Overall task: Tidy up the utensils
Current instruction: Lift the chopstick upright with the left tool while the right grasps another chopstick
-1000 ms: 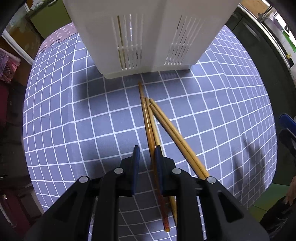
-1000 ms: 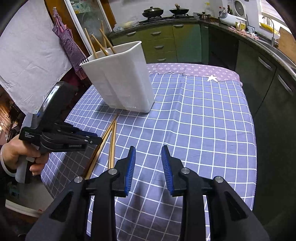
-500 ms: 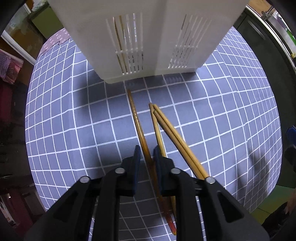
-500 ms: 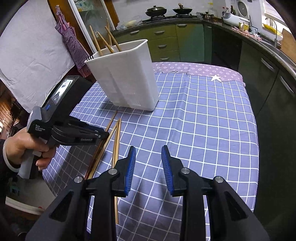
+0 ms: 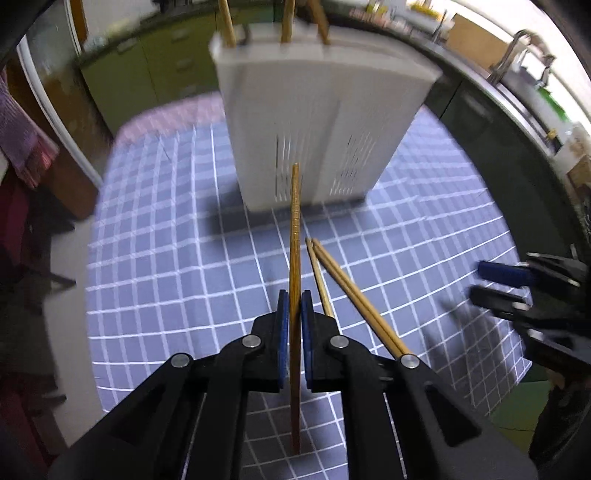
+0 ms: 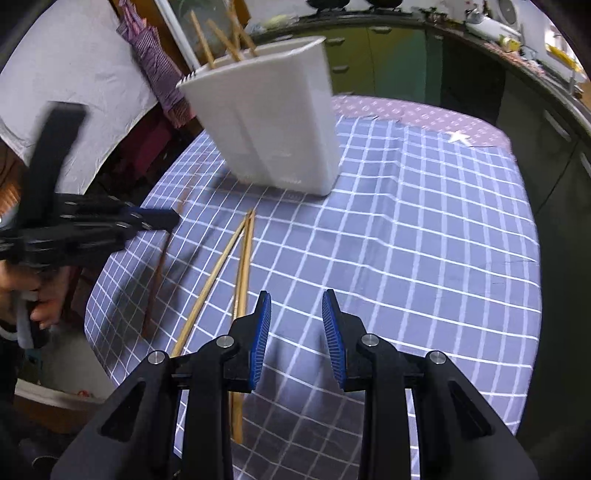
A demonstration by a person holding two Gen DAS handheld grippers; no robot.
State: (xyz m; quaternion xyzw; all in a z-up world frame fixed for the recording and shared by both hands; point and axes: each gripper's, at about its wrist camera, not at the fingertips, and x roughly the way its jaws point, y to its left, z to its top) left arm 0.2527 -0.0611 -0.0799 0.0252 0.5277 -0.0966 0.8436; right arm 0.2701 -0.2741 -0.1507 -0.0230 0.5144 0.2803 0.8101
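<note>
My left gripper is shut on a dark wooden chopstick and holds it lifted above the checked cloth, tip pointing at the white utensil holder. The holder has several chopsticks standing in it. Light bamboo chopsticks lie on the cloth just right of my left gripper. My right gripper is open and empty, low over the cloth; the bamboo chopsticks lie to its left. The left gripper with the blurred held chopstick shows at the left of the right wrist view.
The table is covered by a blue-and-white checked cloth with a pink patterned strip at the far end. Green kitchen cabinets stand behind. The table's left edge drops off near the hand. The right gripper shows at right.
My left gripper has closed on the dark chopstick and lifted it off the cloth, tilting up so the holder's top shows. The right gripper stayed open and nearly still.
</note>
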